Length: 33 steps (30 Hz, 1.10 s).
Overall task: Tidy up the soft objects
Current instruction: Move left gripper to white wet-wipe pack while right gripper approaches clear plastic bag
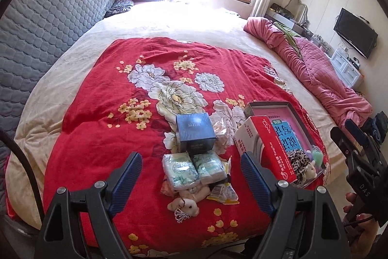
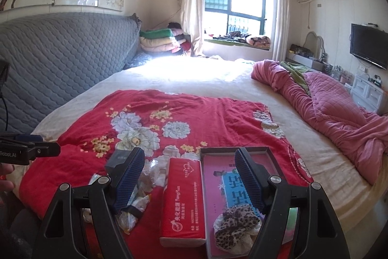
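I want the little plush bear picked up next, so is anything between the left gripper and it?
No. The plush bear lies uncovered on the red blanket, below the open left gripper; the tissue packs sit just beyond it.

On the red floral blanket (image 1: 101, 98), the stretch from nine to twelve o'clock lies bare for passage. Toward three o'clock the upright red tissue pack (image 1: 274, 149) and shallow box (image 1: 266, 104) block; the dark blue box (image 1: 195, 129) stands centrally behind the wrapped packs (image 1: 191, 168).
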Each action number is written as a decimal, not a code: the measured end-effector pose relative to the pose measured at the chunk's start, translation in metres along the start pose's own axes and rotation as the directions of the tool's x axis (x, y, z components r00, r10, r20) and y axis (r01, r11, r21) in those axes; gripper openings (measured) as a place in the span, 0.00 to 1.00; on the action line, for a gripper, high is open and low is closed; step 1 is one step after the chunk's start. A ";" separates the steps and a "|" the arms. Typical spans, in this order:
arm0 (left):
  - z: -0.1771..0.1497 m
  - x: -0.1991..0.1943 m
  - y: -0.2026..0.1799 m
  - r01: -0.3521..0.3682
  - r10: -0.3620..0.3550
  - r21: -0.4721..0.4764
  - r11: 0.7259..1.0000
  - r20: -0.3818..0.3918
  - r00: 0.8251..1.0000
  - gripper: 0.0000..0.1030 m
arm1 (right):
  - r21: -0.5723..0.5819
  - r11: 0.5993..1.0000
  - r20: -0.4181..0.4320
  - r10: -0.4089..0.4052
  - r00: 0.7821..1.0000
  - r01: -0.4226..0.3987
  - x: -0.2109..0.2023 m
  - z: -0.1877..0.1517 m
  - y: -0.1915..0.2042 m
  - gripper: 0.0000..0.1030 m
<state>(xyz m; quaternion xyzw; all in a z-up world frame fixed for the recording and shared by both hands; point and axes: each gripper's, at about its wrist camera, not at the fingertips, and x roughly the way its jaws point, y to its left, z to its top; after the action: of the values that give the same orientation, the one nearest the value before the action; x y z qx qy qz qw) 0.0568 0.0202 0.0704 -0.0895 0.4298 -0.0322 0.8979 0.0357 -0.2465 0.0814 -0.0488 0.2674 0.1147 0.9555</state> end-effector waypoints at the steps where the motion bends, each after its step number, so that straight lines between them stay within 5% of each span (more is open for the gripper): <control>1: -0.001 0.001 0.003 0.002 -0.002 -0.007 1.000 0.000 1.000 0.80 | -0.004 1.000 -0.003 0.007 1.000 -0.007 0.001 0.000 0.003 0.76; 15: -0.017 0.029 0.034 0.004 -0.008 -0.066 0.998 -0.047 0.999 0.80 | -0.083 0.993 -0.088 0.080 0.993 -0.088 0.030 -0.013 0.051 0.76; 33: -0.037 0.089 0.066 0.057 -0.078 -0.151 0.987 -0.142 0.987 0.80 | -0.137 0.985 -0.195 0.078 0.978 -0.106 0.083 -0.036 0.075 0.76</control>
<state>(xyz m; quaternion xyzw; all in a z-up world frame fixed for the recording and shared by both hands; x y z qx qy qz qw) 0.0828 0.0679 -0.0324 -0.1671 0.4930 -0.0376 0.8530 0.0684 -0.1629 0.0053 -0.1174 0.3498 0.1732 0.9132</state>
